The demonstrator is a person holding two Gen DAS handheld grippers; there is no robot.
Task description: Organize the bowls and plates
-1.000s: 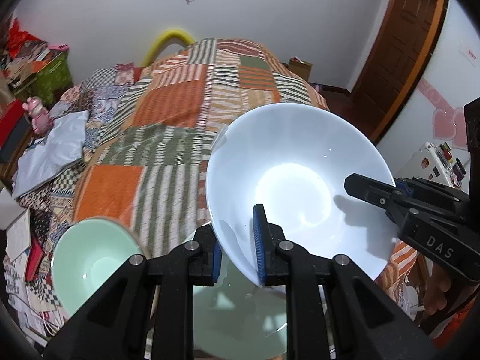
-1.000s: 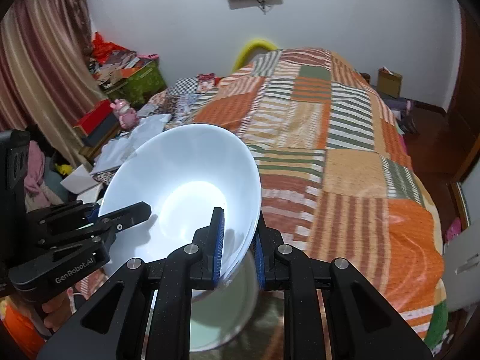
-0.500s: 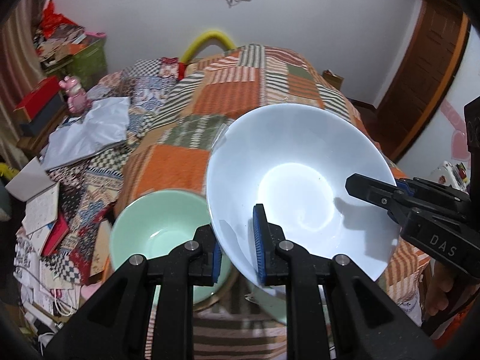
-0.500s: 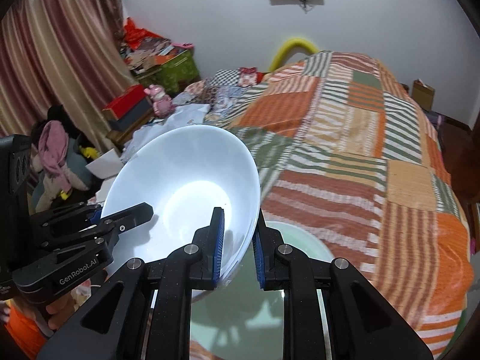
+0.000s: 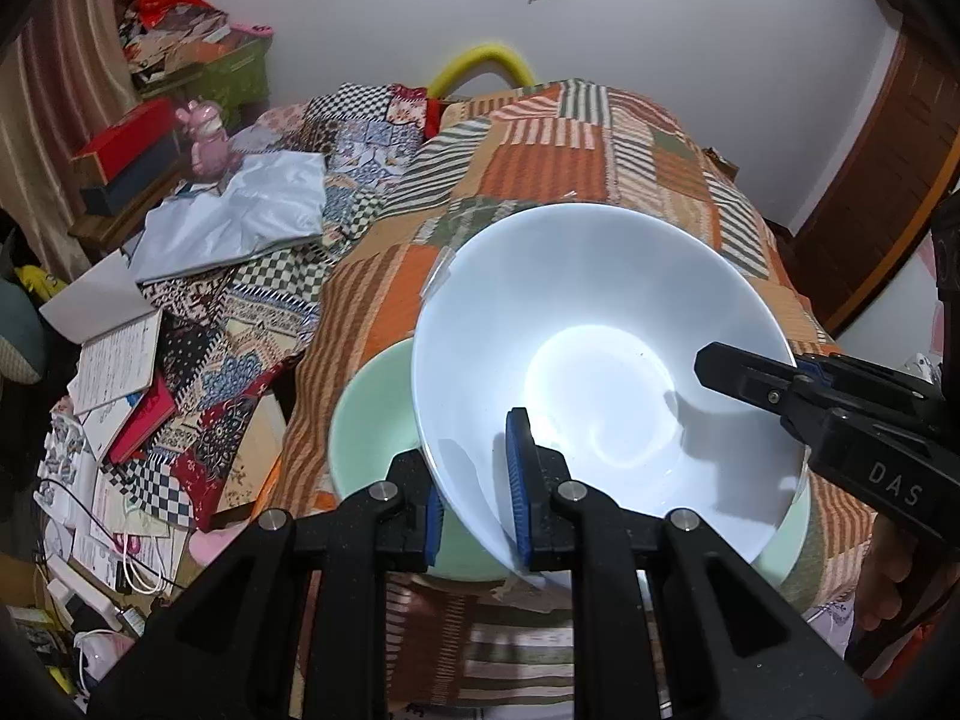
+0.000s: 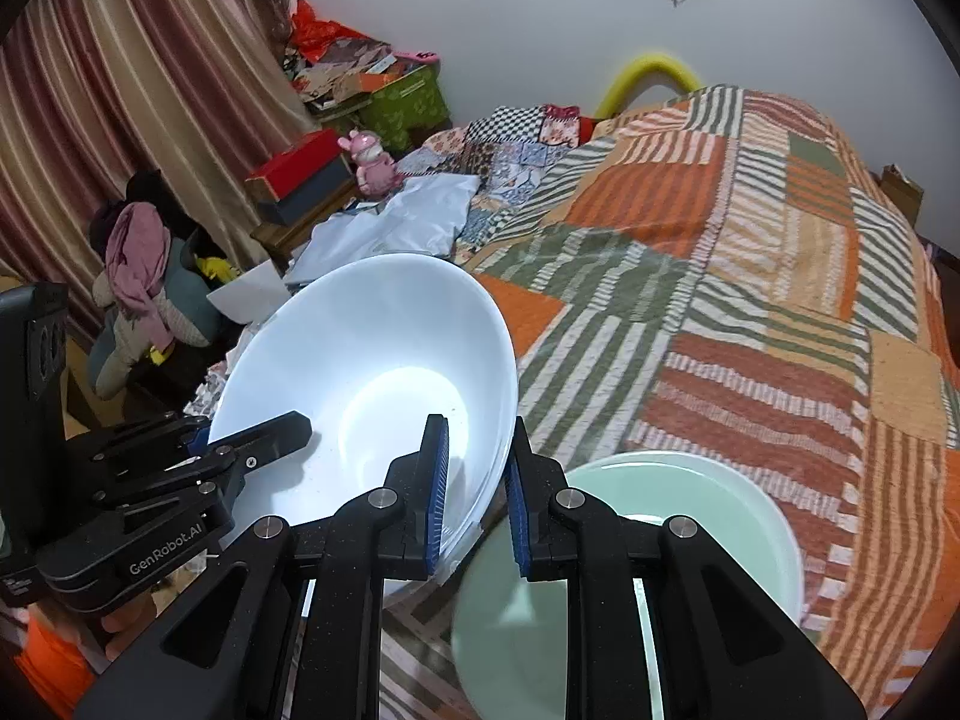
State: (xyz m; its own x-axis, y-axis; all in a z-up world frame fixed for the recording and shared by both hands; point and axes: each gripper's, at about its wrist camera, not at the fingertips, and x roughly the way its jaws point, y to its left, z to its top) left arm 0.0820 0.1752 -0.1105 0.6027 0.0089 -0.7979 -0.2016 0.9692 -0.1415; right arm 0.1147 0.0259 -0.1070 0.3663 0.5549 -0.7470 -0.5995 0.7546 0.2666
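One white bowl (image 5: 606,372), clamped at opposite rims by the left gripper (image 5: 477,480) and right gripper (image 6: 474,486), held above the patchwork bedspread (image 6: 750,312). Left view shows one green bowl (image 5: 372,420) just below-left of its claw; right view shows a green dish (image 6: 690,540) under its right finger
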